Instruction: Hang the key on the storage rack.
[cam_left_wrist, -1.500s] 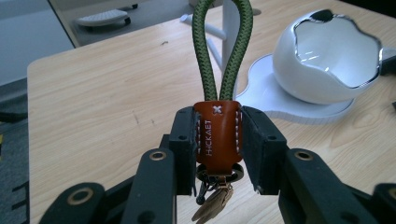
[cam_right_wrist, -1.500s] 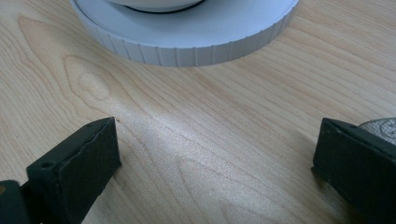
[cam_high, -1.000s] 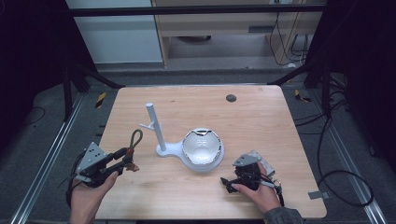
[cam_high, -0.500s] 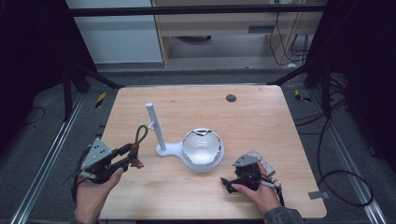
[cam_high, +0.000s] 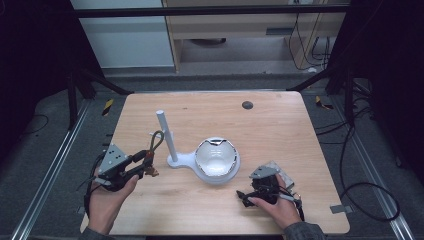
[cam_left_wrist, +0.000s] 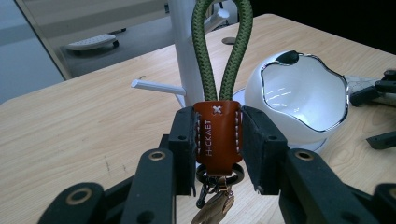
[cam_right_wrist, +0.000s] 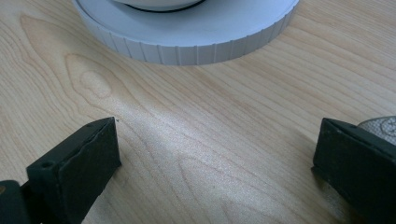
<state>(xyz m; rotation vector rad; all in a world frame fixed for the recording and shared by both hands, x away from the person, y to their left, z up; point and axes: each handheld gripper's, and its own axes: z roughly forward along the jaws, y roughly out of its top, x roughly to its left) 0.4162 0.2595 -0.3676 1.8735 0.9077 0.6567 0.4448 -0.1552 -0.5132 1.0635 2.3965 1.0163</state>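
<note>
The left gripper clamps the brown leather tab of the keychain, just left of the white stand. The right gripper, right of the stand, rests released.

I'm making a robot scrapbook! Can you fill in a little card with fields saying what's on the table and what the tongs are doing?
Held thing: keychain with green rope loop and brown leather tab
Left tongs: shut on the leather tab
Right tongs: open, nothing between them, low over the table
Stand: white post with a side peg
Bowl: white dish on the stand's round base
</note>
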